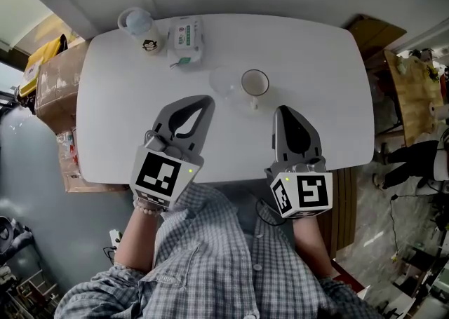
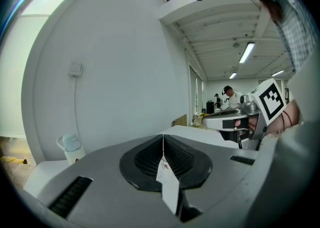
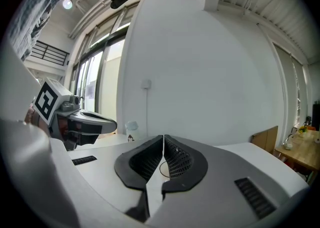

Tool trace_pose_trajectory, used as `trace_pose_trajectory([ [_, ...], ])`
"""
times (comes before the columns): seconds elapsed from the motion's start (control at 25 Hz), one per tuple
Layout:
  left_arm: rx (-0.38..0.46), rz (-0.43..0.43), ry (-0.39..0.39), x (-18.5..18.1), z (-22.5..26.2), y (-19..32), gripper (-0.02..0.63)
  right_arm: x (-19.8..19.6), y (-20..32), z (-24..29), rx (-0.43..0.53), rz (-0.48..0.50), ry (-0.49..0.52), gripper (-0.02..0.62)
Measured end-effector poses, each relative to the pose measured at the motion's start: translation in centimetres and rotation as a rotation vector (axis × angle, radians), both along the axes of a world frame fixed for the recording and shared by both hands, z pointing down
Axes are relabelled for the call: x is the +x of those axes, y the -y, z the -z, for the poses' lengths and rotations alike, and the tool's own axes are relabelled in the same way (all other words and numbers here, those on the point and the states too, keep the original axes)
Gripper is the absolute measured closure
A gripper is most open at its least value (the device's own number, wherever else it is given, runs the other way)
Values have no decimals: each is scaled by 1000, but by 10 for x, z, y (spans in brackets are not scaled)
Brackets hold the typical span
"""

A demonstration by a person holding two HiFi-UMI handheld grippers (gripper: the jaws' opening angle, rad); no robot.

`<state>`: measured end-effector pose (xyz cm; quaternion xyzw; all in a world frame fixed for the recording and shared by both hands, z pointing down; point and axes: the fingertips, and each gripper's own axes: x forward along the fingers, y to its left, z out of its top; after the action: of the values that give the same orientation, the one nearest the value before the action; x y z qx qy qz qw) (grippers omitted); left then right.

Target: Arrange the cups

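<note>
A: Where do the cups stand?

B: Two sit side by side around the middle of the white table (image 1: 330, 86): a clear cup (image 1: 224, 80) on the left and a dark-rimmed cup (image 1: 255, 83) on the right, too close to tell if they touch. A lidded mug (image 1: 140, 26) stands at the far left corner, with a tissue pack (image 1: 186, 41) just to its right.

A: And the grippers?

B: Both hang over the near edge, pointing toward the far edge. The left gripper (image 1: 205, 100) has its tip just short of the clear cup, a little to its left. The right gripper (image 1: 282, 109) ends near the dark-rimmed cup, to its right. The pair of cups lies ahead of and between the two tips.

A: Holding anything?

B: No, each gripper's jaws are pressed together with nothing between them
</note>
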<state>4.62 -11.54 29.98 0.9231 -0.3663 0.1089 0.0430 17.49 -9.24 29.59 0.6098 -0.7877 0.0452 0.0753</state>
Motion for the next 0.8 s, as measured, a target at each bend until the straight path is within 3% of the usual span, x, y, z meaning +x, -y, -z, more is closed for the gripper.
trace_pose_trajectory([
  [0.8,4,-2,-7,-1,1,7,594,3,6,3,-5,-2,-5,572],
])
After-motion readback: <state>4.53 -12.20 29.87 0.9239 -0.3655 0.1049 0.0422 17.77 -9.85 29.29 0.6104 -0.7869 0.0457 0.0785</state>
